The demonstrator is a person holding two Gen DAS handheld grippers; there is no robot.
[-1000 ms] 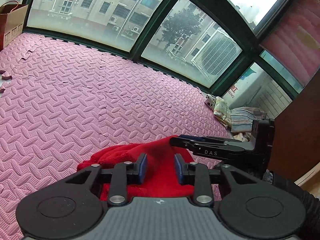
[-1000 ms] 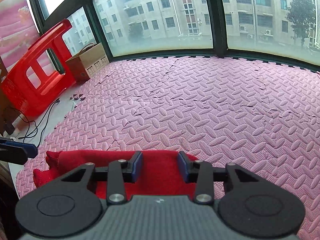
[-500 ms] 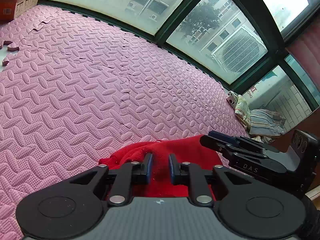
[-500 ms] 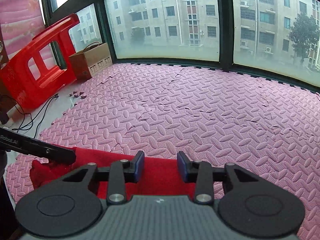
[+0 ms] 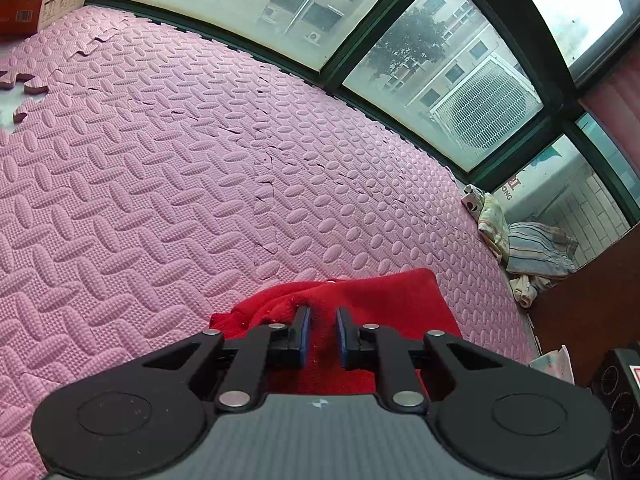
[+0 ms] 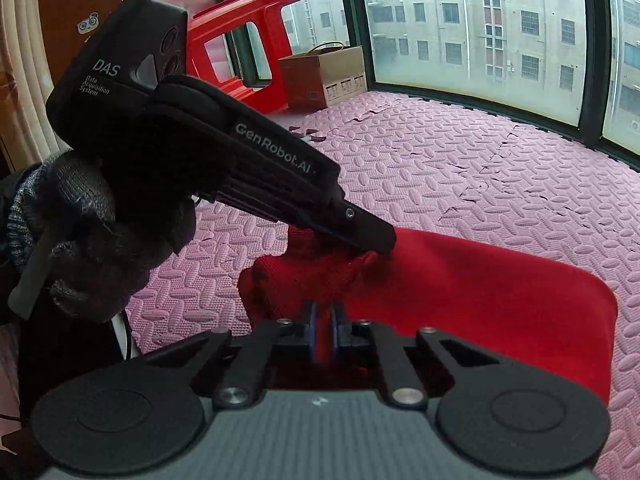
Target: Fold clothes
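The right gripper has its blue-padded fingers nearly together, pinching a bunched fold of the red garment right at their tips. The left gripper shows a narrow gap between its pads with red cloth lying under and between them; whether it actually grips the fabric cannot be told from its own view. In the right wrist view that left gripper, held in a gray-gloved hand, comes in from the left with its tip pressed against the raised, crumpled end of the garment, just beyond the right gripper's fingers. The rest of the garment spreads flat to the right on the pink foam mat, whose interlocking tiles show some lifted seams. Along the mat's far edge runs a dark-framed window wall facing apartment blocks. A red plastic stool and a cardboard box stand near the windows, and a pile of striped clothes lies in the corner.
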